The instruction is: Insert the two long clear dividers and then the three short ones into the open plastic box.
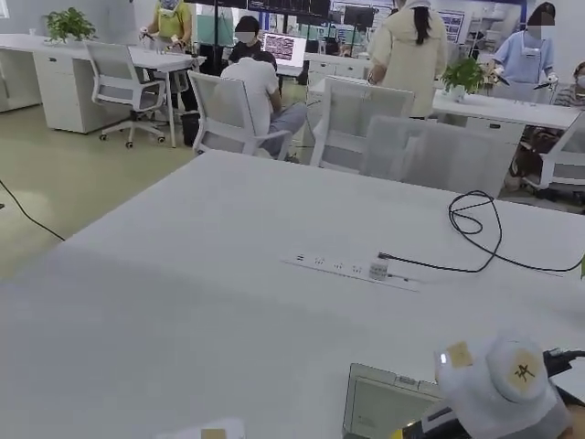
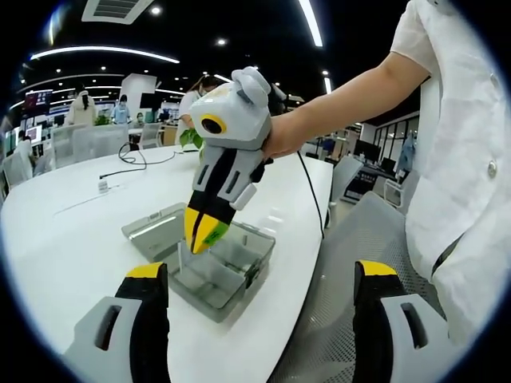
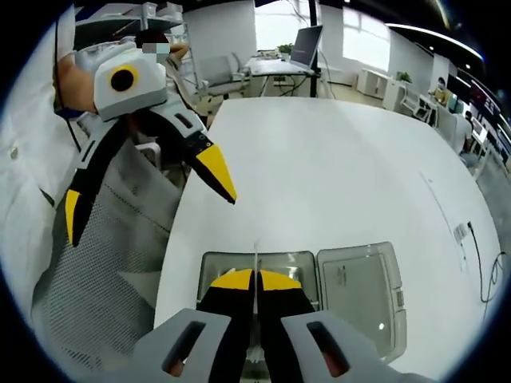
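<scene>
The open clear plastic box [image 3: 231, 266] lies on the white table with its lid [image 3: 359, 291] folded flat beside it. My right gripper [image 3: 255, 281] hovers over the box tray, shut on a thin clear divider [image 3: 255, 252] that I see edge-on between the yellow tips. In the left gripper view the right gripper [image 2: 200, 237] points down into the box [image 2: 239, 275]. My left gripper [image 2: 259, 275] is open with nothing between its jaws, held off the table edge near the box. The right gripper view shows the left gripper [image 3: 148, 199] spread wide. The right gripper's white housing [image 1: 503, 384] shows beside the lid [image 1: 384, 402].
A power strip [image 1: 352, 269] is set into the table [image 1: 228, 302] and a black cable [image 1: 475, 224] loops behind it. Grey mesh chairs [image 1: 439, 151] stand along the far edge. People work at desks beyond. The person's sleeve [image 2: 455, 159] is close on the right.
</scene>
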Demonstrator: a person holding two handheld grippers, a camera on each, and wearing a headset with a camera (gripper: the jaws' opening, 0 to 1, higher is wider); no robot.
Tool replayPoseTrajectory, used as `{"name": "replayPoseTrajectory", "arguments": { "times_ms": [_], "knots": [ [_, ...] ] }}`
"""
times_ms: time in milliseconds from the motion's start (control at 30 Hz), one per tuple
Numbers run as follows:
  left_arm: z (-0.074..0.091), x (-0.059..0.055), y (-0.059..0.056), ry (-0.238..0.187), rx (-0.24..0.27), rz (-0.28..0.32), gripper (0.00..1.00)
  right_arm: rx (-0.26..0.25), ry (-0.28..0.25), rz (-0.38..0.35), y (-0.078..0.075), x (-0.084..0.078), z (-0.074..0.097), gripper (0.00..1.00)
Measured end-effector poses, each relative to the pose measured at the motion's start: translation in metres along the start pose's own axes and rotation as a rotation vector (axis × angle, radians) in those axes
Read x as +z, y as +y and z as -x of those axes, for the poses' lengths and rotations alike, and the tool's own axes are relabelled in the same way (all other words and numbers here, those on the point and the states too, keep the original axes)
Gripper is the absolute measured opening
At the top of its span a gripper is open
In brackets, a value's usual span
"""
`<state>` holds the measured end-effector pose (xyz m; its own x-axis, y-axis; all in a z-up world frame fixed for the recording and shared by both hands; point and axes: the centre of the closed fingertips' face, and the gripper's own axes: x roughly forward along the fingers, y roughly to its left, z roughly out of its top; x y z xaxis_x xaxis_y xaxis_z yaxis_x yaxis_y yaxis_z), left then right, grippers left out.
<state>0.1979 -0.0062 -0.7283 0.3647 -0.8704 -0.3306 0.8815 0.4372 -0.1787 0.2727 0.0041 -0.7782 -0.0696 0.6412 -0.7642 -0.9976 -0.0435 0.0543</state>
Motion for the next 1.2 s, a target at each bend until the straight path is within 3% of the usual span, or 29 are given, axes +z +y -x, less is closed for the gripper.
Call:
{"name": "replayPoseTrajectory", "arguments": {
  "times_ms": [533, 1200],
  "knots": [
    [0.000, -0.001, 0.000, -0.002, 0.002, 0.005, 0.99, 0.012, 0.049, -0.007, -0.003, -0.011, -0.020, 0.02],
    [-0.001, -0.002, -0.001, -0.001, -0.001, 0.007, 0.98, 0.020, 0.170, 0.025, -0.001, -0.025, -0.036, 0.03]
  ]
}}
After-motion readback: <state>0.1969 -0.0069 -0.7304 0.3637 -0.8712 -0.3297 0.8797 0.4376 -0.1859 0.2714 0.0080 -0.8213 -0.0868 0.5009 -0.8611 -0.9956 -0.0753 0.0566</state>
